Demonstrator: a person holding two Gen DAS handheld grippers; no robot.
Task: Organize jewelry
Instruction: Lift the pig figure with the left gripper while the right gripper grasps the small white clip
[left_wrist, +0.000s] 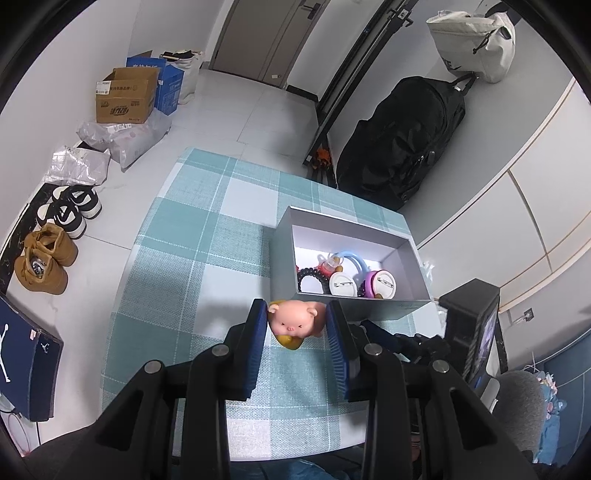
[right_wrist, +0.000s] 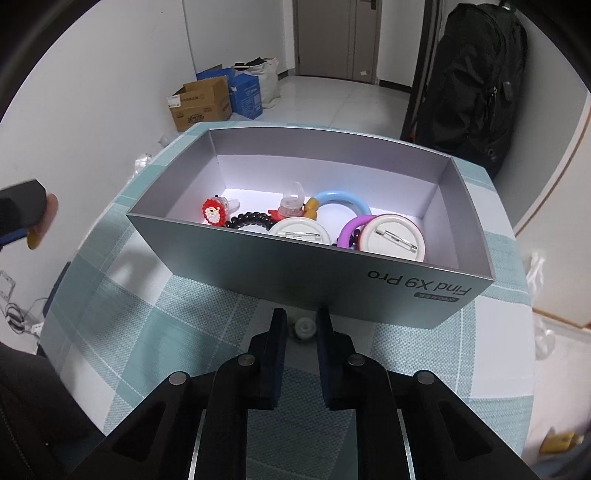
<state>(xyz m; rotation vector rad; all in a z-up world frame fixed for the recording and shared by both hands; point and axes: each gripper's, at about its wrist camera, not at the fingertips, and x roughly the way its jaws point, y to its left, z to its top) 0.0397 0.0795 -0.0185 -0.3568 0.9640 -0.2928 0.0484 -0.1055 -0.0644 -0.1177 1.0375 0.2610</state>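
Observation:
My left gripper (left_wrist: 297, 313) is shut on a pink pig figure (left_wrist: 295, 322) with a yellow base, held above the checked cloth just before the near left corner of the grey box (left_wrist: 283, 236). The open box (right_wrist: 295, 275) holds a red Santa bead piece (right_wrist: 213, 212), a black bead bracelet (right_wrist: 251, 220), two white pin badges (right_wrist: 295, 230), a blue ring (right_wrist: 341, 196) and a purple ring (right_wrist: 348, 228). My right gripper (right_wrist: 302, 321) points down at the cloth against the box's front wall, shut on a small white round piece (right_wrist: 304, 328).
The table wears a teal and white checked cloth (left_wrist: 207, 236). On the floor to the left stand cardboard boxes (left_wrist: 125, 99), plastic bags and shoes (left_wrist: 48, 254). A black backpack (left_wrist: 402, 140) leans behind the table. The table's right edge (right_wrist: 524, 295) lies close to the box.

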